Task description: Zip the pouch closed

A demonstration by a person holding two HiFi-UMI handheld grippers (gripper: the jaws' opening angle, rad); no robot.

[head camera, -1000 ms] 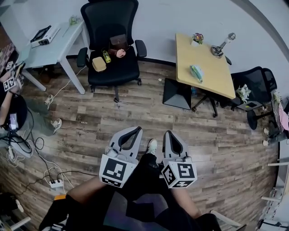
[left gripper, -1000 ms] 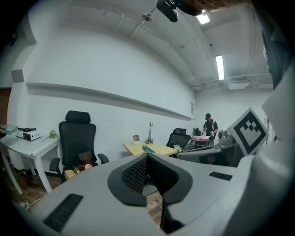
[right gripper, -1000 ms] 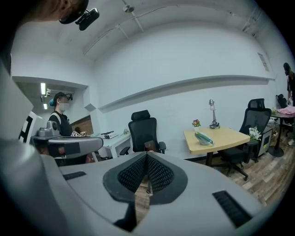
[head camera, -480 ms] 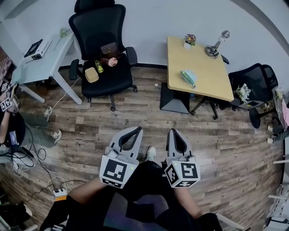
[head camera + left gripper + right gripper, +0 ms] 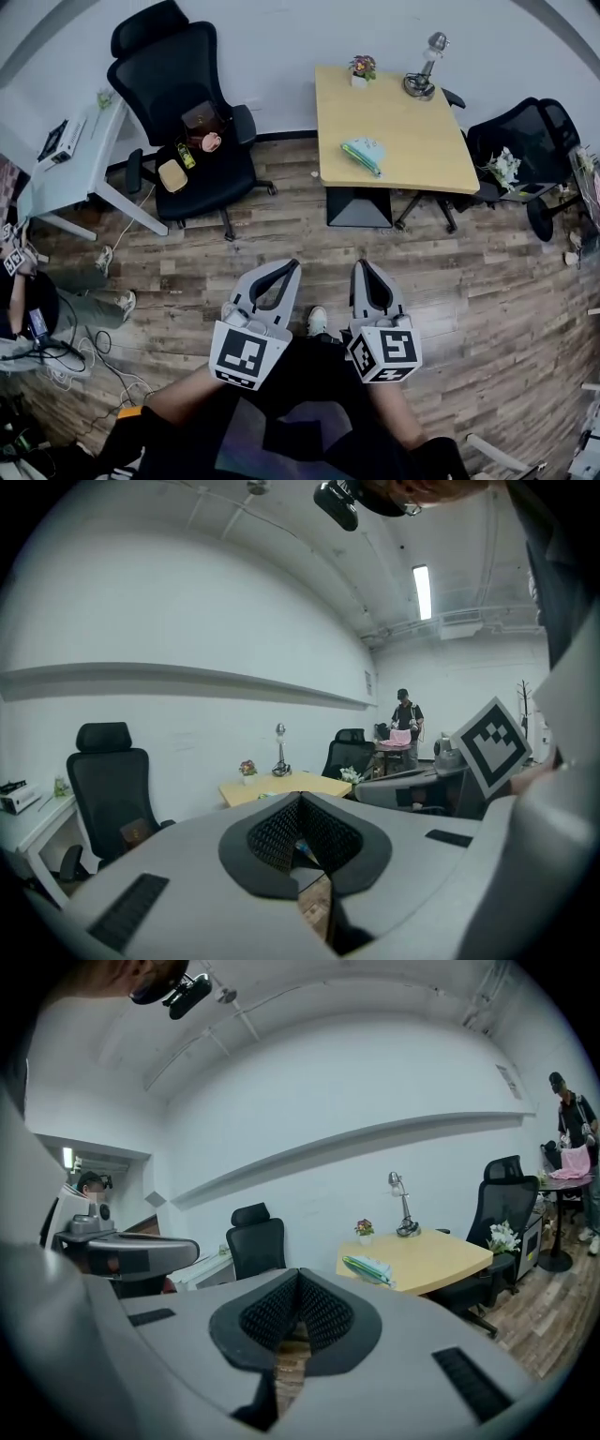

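Observation:
A teal pouch (image 5: 362,155) lies near the left edge of the yellow table (image 5: 412,141), far ahead of both grippers; the right gripper view shows the pouch (image 5: 368,1268) on the table's near corner. My left gripper (image 5: 290,266) and right gripper (image 5: 359,266) are held side by side over the wooden floor, close to the person's body. Each has its jaws shut tip to tip with nothing between them. Whether the pouch's zip is open cannot be made out from here.
A black office chair (image 5: 192,131) with small items on its seat stands left of the table, beside a white desk (image 5: 80,178). On the table's far edge are a lamp (image 5: 420,73) and a small plant (image 5: 361,67). Another chair (image 5: 516,141) is right; a person (image 5: 28,300) sits left.
The table and the black chair have shifted left and lower in the head view, and the pouch looks nearer. Both grippers keep their pose, shut and empty.

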